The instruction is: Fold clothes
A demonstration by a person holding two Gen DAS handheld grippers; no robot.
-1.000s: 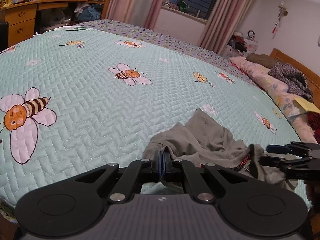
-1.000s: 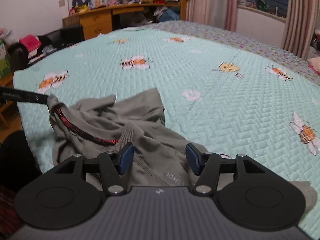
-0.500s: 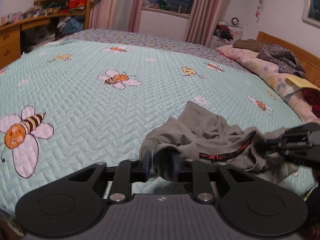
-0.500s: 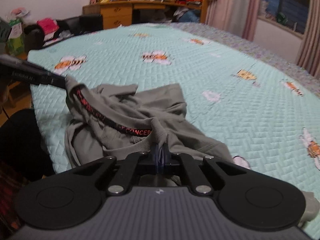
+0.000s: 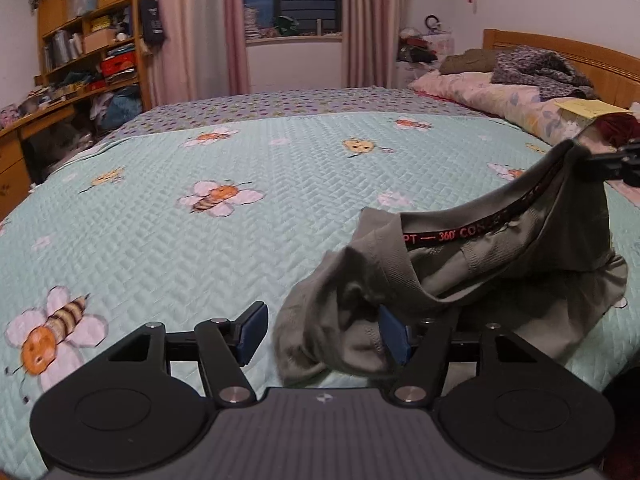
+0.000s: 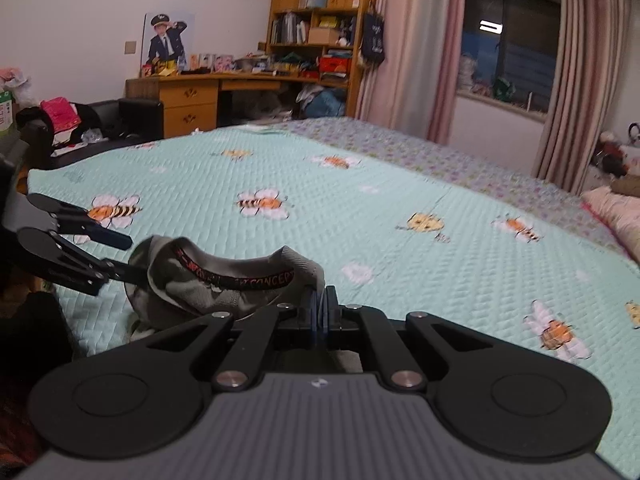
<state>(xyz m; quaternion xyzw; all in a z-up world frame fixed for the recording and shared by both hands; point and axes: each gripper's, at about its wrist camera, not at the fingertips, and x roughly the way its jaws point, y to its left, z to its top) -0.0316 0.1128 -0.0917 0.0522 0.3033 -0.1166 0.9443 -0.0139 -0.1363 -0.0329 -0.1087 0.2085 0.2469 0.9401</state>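
Only the left wrist view takes in the wooden headboard [image 5: 560, 46] and the floral pillows [image 5: 500, 96] at the far right, piled with dark clothes; only the right wrist view shows the portrait poster [image 6: 168, 40] on the far wall, the wooden desk [image 6: 208, 92] beneath it and a black seat heaped with pink things at the left. Both views catch the cluttered bookshelf [image 5: 88, 40] and the pink curtains framing a dark window. The grey underpants [image 5: 460, 280] hang at the near edge of the bed, over the mint quilt [image 5: 240, 248], one end raised and the bulk slumped onto the quilt. Their knit is soft and limp, the ribbed waistband lined with a black strip bearing red lettering, which arcs between the two tools. The right gripper [image 6: 320, 312] is clenched on a pinch of that waistband, its blue pads pressed flat together around the cloth. The left gripper [image 5: 324, 336] has just been opening: its jaws stand apart, a fold of grey cloth draped over the right-hand pad and loose in the gap, with nothing pressing on it. The quilt is stitched in a herringbone weave and dotted with cartoon bees on white flowers; beyond it lies a purple speckled sheet [image 5: 280, 106].
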